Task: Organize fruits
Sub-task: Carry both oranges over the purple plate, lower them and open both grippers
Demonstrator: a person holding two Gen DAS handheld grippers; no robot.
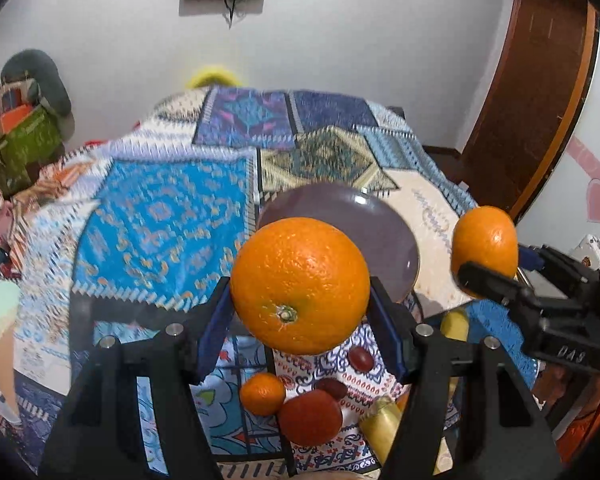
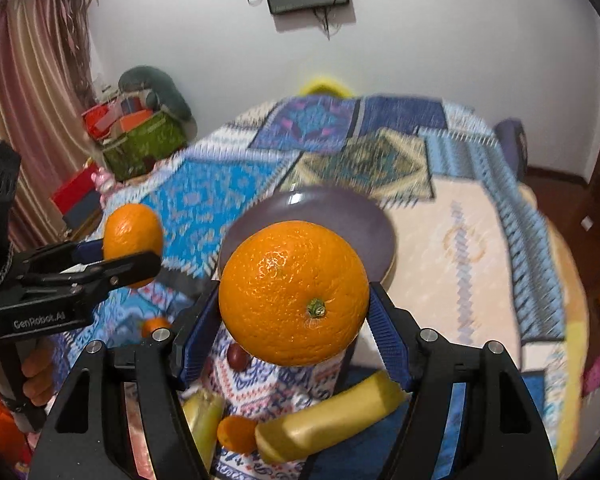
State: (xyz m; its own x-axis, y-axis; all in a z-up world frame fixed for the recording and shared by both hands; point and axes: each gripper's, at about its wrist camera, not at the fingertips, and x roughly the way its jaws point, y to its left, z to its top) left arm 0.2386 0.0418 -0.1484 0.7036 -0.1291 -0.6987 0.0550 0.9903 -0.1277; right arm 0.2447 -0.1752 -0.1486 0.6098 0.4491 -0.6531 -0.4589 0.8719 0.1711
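Observation:
In the left wrist view my left gripper [image 1: 300, 280] is shut on a large orange [image 1: 300, 256], its blue pads pressing both sides, stem end towards the camera. The right wrist view shows my right gripper [image 2: 294, 300] shut the same way on a second large orange [image 2: 292, 272]. Both are held in the air above the patterned cloth, side by side. Each gripper shows in the other's view: the right gripper [image 1: 492, 266] with its orange [image 1: 485, 236], the left gripper [image 2: 134, 252] with its orange [image 2: 132, 228]. A purple plate [image 1: 384, 232] [image 2: 332, 212] lies just beyond both oranges.
Below the grippers on the cloth lie a small mandarin [image 1: 262, 394], a red round fruit [image 1: 310, 418], dark red grapes [image 1: 360, 356] and bananas [image 2: 328, 420]. A hand [image 2: 36, 368] holds the left gripper's handle. Boxes [image 2: 144, 140] stand by the far left wall.

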